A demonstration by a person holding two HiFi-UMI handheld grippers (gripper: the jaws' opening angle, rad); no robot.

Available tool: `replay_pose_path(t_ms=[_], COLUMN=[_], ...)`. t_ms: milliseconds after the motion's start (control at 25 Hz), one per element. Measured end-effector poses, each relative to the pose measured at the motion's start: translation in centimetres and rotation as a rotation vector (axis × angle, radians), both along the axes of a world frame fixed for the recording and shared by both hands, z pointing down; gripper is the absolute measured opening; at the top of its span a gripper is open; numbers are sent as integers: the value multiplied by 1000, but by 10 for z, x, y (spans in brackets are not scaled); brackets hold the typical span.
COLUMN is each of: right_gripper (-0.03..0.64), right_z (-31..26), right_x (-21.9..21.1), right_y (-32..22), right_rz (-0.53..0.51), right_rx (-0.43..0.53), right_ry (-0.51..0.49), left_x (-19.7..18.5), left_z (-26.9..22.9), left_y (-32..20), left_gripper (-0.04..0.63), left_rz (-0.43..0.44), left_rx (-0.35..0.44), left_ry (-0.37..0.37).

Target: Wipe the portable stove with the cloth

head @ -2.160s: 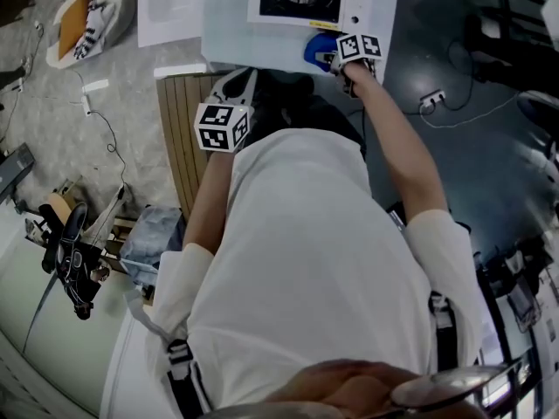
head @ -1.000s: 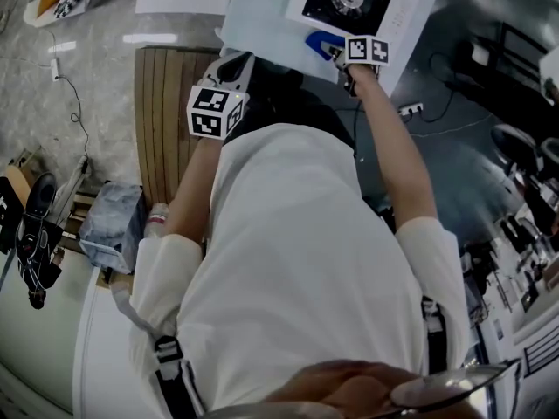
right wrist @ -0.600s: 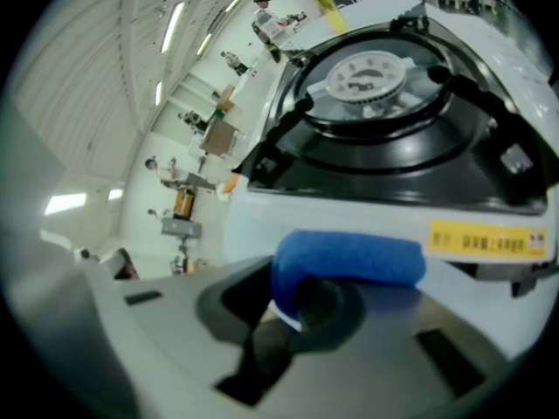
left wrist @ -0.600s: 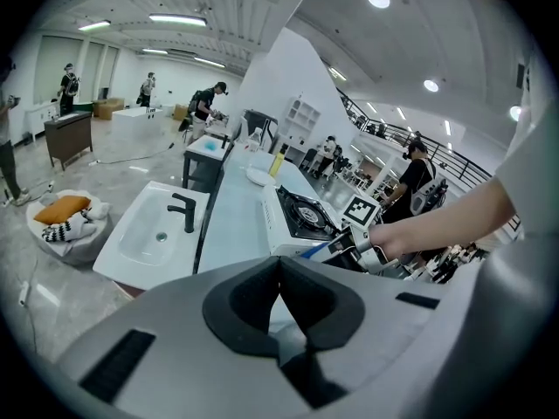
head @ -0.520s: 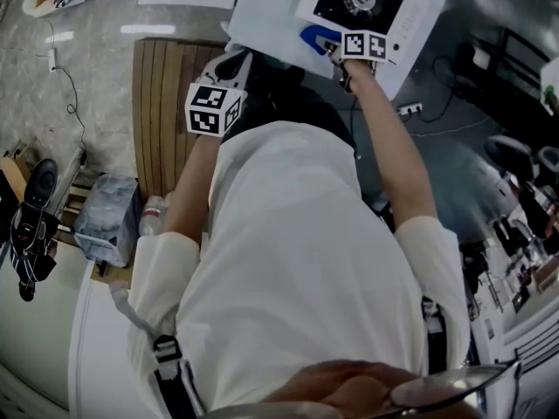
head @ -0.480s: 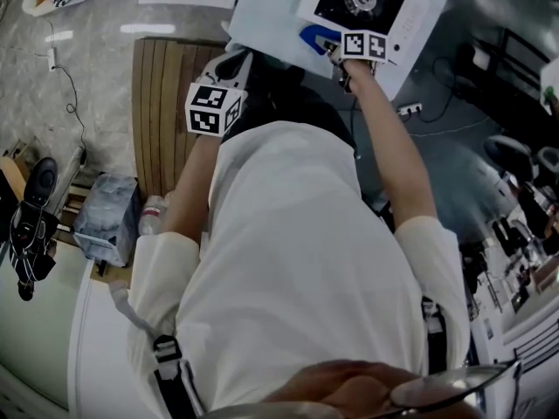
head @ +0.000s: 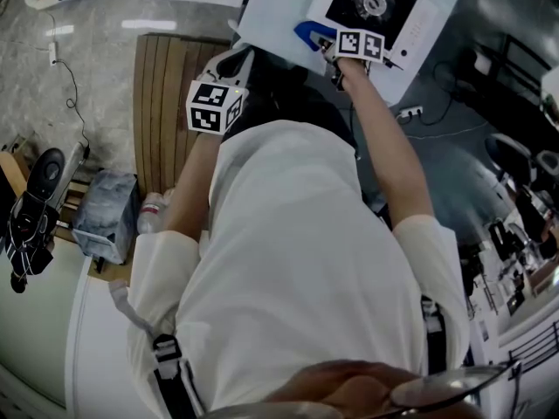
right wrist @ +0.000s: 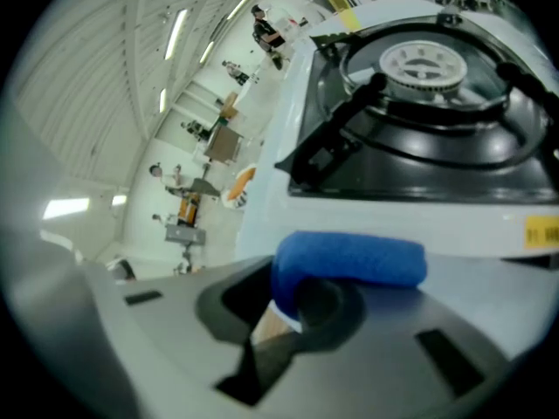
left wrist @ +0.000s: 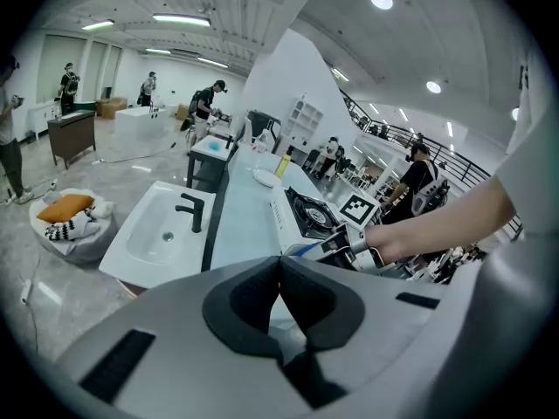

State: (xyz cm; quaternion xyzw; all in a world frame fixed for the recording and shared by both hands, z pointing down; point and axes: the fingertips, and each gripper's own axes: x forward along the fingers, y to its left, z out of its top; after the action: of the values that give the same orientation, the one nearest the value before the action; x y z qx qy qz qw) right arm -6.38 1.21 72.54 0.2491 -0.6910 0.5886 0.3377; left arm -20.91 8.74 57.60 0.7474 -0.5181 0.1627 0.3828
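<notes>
Right claw [right wrist: 293, 304] clamped on blue cloth [right wrist: 349, 260] beside stove [right wrist: 410, 212]; left claw [left wrist: 280, 273] closed, empty; risk: cloth snagging on grate [right wrist: 341, 138], pulling free.

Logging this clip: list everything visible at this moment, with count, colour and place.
portable stove: one, white with black burner top, on the counter.
cloth: one, blue, in the right gripper, by the stove's front edge.
counter: one, pale, under the stove.
sink: one, white with black tap, left of the counter.
slatted wooden panel: one, brown, on the floor, left.
bag: one, white, something orange on top, floor far left.
left gripper: one, grey, shut, empty, near the person's body.
right gripper: one, grey, shut on the cloth.
</notes>
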Motion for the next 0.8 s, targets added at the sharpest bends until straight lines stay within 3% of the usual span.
replay_pose_path(t_ms=[480,800], right_gripper=[66,66], right_z=[-24,-63], right_x=[-58,-58], right_y=[0,24], right_rz=[-62,-65], right_rx=[47,76], right_ry=[-117,-184], left_x=[-22,-13], left_z=[-3,-14], left_y=[6,29], left_gripper=[31,31], left_rz=[-1,14], left_rx=[17,43], left_ry=[-12,-10])
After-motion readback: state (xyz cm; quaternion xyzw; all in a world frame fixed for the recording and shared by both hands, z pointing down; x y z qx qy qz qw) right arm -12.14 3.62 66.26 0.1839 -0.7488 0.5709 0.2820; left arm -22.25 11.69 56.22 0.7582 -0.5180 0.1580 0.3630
